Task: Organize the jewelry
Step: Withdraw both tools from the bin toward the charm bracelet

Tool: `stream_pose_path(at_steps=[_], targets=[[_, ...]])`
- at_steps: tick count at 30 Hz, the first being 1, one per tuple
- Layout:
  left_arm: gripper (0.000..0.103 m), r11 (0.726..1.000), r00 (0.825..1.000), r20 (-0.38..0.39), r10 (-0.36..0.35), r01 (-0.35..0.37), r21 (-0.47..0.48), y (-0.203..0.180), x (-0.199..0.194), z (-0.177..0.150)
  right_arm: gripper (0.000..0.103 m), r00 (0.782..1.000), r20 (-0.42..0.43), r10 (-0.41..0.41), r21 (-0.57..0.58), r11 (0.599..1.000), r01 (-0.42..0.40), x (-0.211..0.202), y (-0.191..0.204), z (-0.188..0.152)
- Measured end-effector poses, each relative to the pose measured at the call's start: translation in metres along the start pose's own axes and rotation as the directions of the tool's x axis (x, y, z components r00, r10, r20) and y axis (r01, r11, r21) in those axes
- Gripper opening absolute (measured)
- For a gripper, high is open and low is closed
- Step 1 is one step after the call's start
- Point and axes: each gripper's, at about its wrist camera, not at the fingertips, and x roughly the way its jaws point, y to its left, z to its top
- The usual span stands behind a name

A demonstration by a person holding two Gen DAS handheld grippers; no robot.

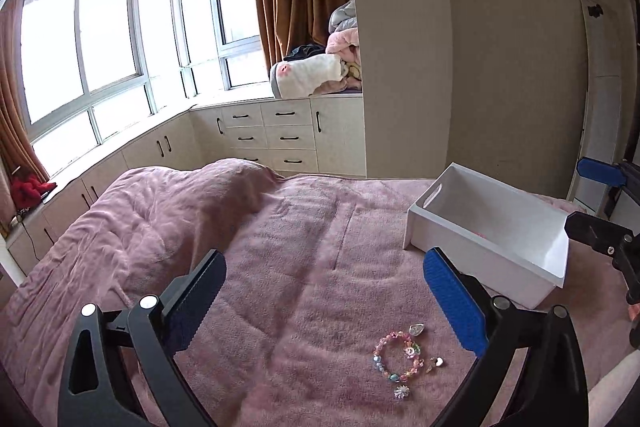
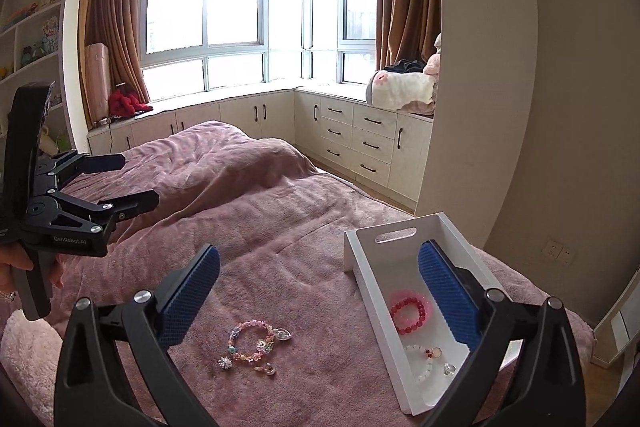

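One bracelet (image 2: 251, 343) lies on the bed (image 2: 280, 227), left of the tray (image 2: 360, 267). It looks light, floppy and slippery; pinch across the bead ring. Both the left gripper (image 1: 324, 303) and right gripper (image 2: 320, 291) have fingers spread, empty.

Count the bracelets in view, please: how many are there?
3: a pastel charm bracelet lies on the pink blanket; a red bracelet and a white bracelet lie in the white tray. None seems hidden.

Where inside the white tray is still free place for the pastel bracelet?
White tray: the far end by the handle slot is bare. The near half is crowded: red bracelet, then white bracelet. The pastel bracelet lies on the pink blanket.
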Motion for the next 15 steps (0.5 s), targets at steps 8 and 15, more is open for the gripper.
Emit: stream_pose_path(at_steps=[8,15], targets=[[0.100,0.998,0.998,-0.046,-0.038,0.036,-0.059,0.008,0.020,-0.035,0.094,0.998,-0.056,-0.016,-0.053,0.999,0.013,0.024,0.024,-0.017],[0.100,0.997,0.994,-0.097,-0.059,0.054,-0.059,0.007,0.047,-0.053,0.086,0.993,-0.122,0.000,-0.047,0.999,-0.006,0.051,0.031,-0.033]])
